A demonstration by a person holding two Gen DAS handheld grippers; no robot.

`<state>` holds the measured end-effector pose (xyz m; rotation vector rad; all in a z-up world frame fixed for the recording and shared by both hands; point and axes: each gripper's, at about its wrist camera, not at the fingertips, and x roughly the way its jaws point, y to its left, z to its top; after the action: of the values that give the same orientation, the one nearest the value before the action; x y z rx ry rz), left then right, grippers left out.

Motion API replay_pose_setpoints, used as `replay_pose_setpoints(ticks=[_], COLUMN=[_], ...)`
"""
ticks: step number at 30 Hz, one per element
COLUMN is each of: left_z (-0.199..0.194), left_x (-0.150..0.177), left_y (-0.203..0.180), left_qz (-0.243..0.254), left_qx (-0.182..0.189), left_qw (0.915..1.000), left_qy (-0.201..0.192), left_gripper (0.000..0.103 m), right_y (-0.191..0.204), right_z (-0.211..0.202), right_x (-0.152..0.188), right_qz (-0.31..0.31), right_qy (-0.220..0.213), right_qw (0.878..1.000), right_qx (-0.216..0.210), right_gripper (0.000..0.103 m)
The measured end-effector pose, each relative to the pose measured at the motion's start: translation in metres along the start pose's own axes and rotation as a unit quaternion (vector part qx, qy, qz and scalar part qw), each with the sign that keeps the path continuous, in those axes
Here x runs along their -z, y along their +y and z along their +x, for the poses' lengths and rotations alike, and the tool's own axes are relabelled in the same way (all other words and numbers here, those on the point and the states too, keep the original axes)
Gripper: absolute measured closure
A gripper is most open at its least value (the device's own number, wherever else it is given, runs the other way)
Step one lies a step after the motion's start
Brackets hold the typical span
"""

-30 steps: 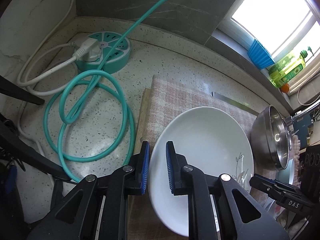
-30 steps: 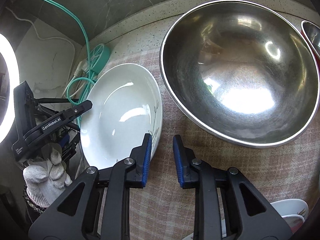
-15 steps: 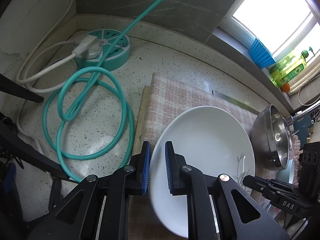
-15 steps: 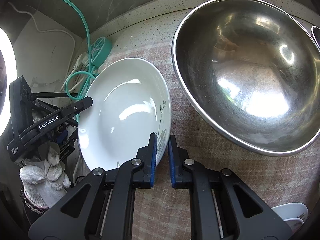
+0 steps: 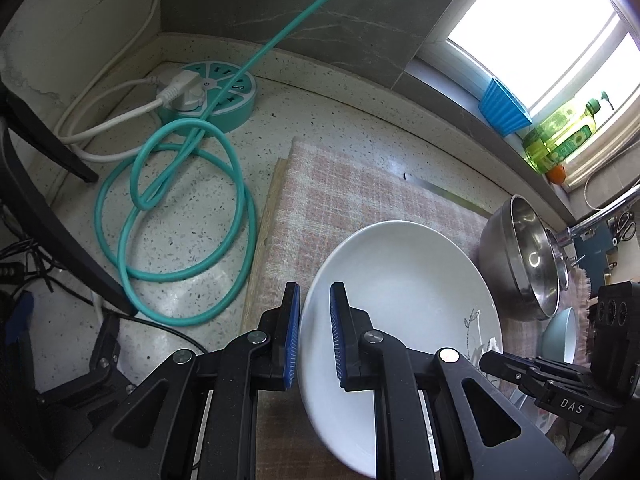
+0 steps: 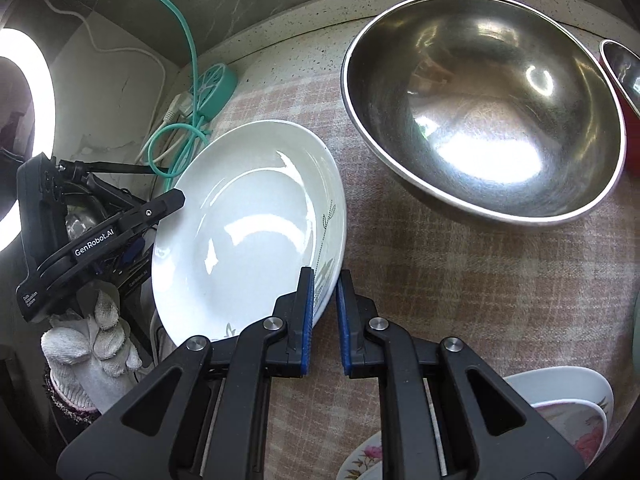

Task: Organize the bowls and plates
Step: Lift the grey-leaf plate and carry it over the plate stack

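A white plate [image 5: 404,300] with a grey plant motif is held tilted over the pink checked cloth [image 5: 352,188]. My left gripper [image 5: 314,336] is shut on its left rim. My right gripper [image 6: 324,312] is shut on its right rim, near the motif; the plate also shows in the right wrist view [image 6: 248,232]. A large steel bowl [image 6: 484,120] sits on the cloth to the right, also seen in the left wrist view [image 5: 520,256].
A teal power strip [image 5: 212,96] with coiled teal cable [image 5: 176,216] and a white cord lies on the speckled counter at left. Floral plates [image 6: 560,420] sit at the lower right. A pale green bowl [image 5: 560,336], dish soap bottle [image 5: 560,136] and blue container [image 5: 502,106] stand near the window.
My right gripper closed on the plate's right rim. The plate has lifted and tilted slightly between both grippers, which moved back a little.
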<state>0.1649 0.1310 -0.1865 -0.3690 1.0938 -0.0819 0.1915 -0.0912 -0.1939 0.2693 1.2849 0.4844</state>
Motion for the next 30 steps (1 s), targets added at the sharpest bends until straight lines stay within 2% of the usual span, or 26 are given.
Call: replay_pose_setpoints(ticks=[8,17,23,30], left_z=[-0.024,-0.053,-0.064,-0.062], left_x=[0.018,0.04,0.056,0.079], left_y=[-0.01,-0.042,-0.071,-0.107], left_qz=[-0.004,0.004,0.017,0.04], left_qx=[0.01,0.034,0.052,0.072], left_qw=[0.9999,0.9989,0.9979,0.9964], left_qy=[-0.014,-0.032,-0.037,-0.024], left_gripper=[0.09,0.09,0.09,0.09], right_y=[0.003,-0.008,-0.027,-0.059], right_z=[-0.024,-0.064,-0.093,-0.121], right_x=[0.014,0.038,0.059,0.085], right_qz=[-0.012,-0.019,-0.016,-0.001], right_qy=[-0.011,-0.026,-0.034,-0.041], right_qw=[1.0,0.999,0.999,0.999], right_qx=[-0.011,-0.013,-0.009,0.006], right_gripper=[0.092,0.092,0.092,0.092])
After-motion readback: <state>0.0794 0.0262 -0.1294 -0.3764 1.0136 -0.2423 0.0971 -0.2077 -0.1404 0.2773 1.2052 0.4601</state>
